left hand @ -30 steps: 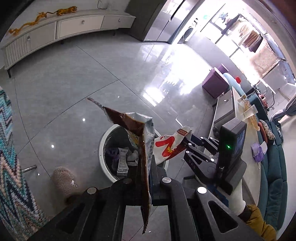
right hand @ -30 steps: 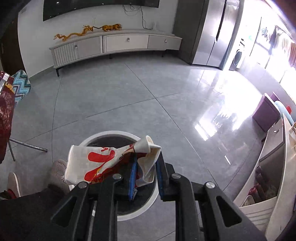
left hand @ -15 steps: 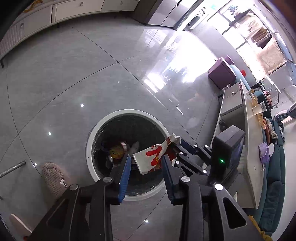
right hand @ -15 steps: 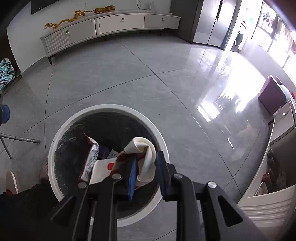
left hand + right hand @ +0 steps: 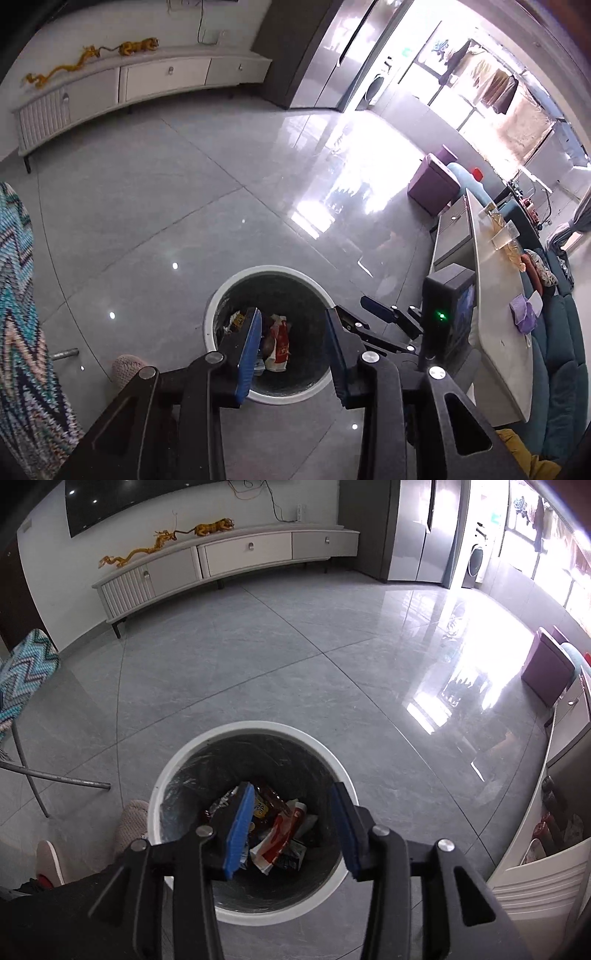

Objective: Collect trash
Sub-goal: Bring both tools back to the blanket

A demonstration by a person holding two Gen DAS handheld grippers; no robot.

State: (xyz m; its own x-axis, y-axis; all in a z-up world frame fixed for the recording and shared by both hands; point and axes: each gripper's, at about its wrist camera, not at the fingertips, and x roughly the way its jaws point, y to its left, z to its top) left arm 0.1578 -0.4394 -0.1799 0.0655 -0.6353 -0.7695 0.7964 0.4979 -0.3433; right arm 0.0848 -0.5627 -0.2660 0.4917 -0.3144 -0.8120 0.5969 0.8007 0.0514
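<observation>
A round white-rimmed trash bin (image 5: 236,284) with a black liner stands on the grey tile floor; it also shows in the right wrist view (image 5: 207,738). Several wrappers lie inside, among them a red and white wrapper (image 5: 280,834), also seen in the left wrist view (image 5: 279,345). My left gripper (image 5: 293,347) hangs open and empty above the bin. My right gripper (image 5: 291,825) is open and empty right over the bin's mouth; it also appears in the left wrist view (image 5: 373,325), to the right of the bin.
A chair with a zigzag knit cover (image 5: 26,672) stands at the left, its metal leg (image 5: 55,777) near the bin. My slippered feet (image 5: 129,823) are beside the bin. A long table (image 5: 495,295), a purple stool (image 5: 434,184) and a low white cabinet (image 5: 229,559) ring the floor.
Both grippers have opened. The brown foil wrapper dropped from the left gripper and the red and white wrapper from the right one; both now lie in the bin.
</observation>
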